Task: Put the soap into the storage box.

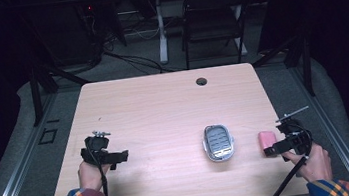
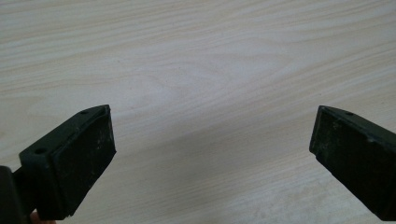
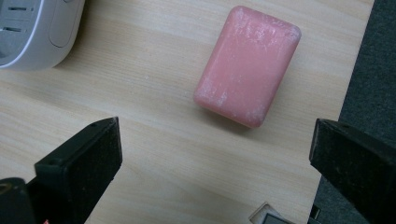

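Hand-held gripper (image 3: 215, 163) jaws gape over pale wooden table (image 3: 154, 154), near pink soap (image 3: 246, 65).

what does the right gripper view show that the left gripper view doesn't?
Right gripper view: a pink soap bar lying flat on the table ahead of its open tool, a corner of a grey soap dish at upper left, the table's edge with dark floor beyond.

Left gripper view: bare wood between the jaws of its open tool, no object in front.

Both: two black jaws spread wide, nothing held, over the same light wood table.
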